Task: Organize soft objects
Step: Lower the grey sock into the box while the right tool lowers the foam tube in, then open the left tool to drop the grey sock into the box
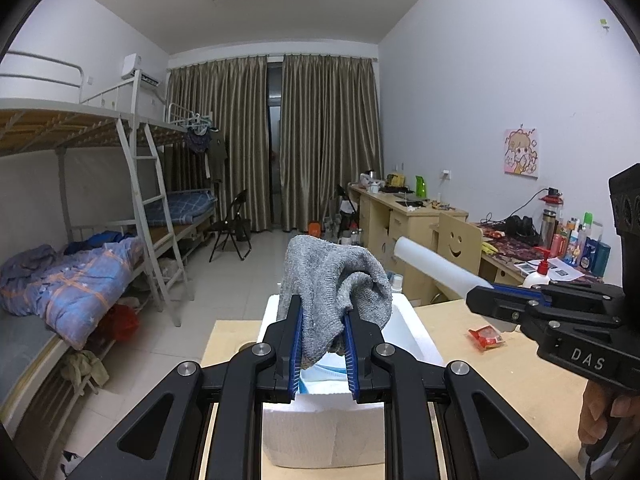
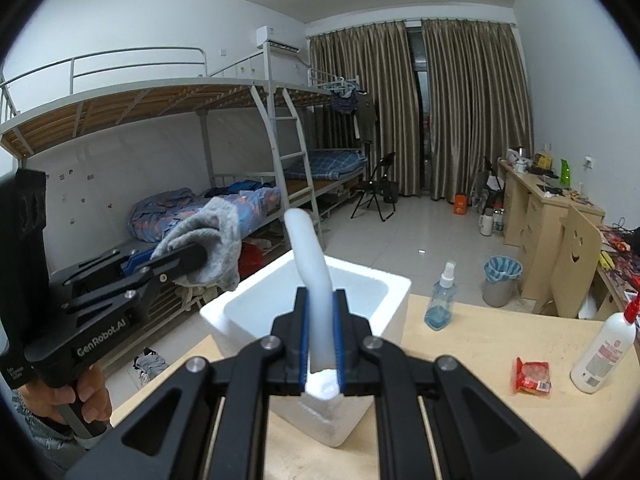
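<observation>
My left gripper (image 1: 322,312) is shut on a grey knitted cloth (image 1: 332,280) and holds it above the white foam box (image 1: 412,332). The cloth also shows in the right wrist view (image 2: 216,240), held left of the box (image 2: 394,292). My right gripper (image 2: 320,304) is shut on a white foam tube (image 2: 310,256) that sticks up over the box's near wall. In the left wrist view the tube (image 1: 432,262) points left from the right gripper (image 1: 480,294), to the right of the cloth.
The box stands on a wooden table (image 2: 480,360). On it lie a red snack packet (image 2: 532,376), a white bottle with a red nozzle (image 2: 604,356) and a blue spray bottle (image 2: 442,300). Bunk beds (image 2: 200,152) stand left, desks (image 2: 552,216) right.
</observation>
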{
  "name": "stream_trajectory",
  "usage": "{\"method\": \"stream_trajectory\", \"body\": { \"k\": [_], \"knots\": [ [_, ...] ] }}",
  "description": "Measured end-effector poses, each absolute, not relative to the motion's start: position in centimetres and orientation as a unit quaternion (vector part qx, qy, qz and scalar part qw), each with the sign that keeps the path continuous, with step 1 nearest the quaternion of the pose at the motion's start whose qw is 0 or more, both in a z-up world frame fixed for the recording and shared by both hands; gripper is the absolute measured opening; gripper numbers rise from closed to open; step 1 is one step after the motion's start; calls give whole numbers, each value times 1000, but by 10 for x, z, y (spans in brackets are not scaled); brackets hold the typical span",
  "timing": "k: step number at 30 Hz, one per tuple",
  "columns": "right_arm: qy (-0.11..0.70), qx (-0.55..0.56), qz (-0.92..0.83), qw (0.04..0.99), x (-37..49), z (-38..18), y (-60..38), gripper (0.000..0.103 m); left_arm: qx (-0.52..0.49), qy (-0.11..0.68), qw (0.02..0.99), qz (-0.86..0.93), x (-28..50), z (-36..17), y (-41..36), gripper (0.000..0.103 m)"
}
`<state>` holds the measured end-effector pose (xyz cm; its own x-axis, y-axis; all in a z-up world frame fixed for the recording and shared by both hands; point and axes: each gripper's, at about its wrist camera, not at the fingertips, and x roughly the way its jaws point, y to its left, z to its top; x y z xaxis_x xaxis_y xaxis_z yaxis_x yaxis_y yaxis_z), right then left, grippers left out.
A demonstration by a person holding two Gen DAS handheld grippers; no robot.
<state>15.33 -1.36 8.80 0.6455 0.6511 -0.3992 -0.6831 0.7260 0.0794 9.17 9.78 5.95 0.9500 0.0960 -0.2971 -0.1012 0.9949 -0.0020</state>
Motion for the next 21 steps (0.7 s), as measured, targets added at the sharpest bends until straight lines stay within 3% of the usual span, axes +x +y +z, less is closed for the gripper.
{"method": "stream_trajectory", "body": {
  "k": [21],
  "knots": [
    [236, -42, 369, 898, 194, 75, 4, 13, -19, 184, 982, 32, 145, 46, 130, 19]
  ]
}}
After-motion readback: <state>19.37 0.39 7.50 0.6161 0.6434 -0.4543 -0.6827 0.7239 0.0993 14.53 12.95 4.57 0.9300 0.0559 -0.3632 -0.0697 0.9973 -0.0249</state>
